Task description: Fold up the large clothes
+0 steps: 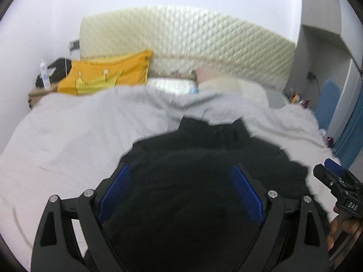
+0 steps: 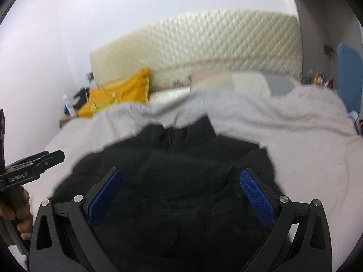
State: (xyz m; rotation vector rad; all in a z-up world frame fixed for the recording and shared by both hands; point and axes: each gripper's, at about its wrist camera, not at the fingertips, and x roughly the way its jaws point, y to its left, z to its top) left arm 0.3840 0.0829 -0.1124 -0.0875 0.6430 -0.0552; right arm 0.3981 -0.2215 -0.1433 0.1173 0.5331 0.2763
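A black garment (image 1: 204, 158) with a stand-up collar and a zip (image 2: 169, 140) lies on the pale grey bedspread (image 1: 79, 136). My left gripper (image 1: 180, 170) hovers over it, its blue pads (image 1: 118, 188) spread wide with nothing pressed between them. My right gripper (image 2: 181, 172) hangs over the same garment (image 2: 181, 181), also open, and its blue pads (image 2: 256, 195) are free of the cloth. Each gripper shows at the edge of the other's view: the right gripper (image 1: 335, 176) in a hand, and the left gripper (image 2: 40, 161) in a hand. The garment's near part is hidden behind the gripper frames.
A quilted cream headboard (image 1: 192, 38) stands against the white wall. A yellow pillow (image 1: 109, 72) and pale pillows (image 1: 226, 83) lie at the bed's head. A bottle (image 1: 44, 74) and a dark object stand on a side table at the left. Blue furniture (image 1: 329, 104) is at the right.
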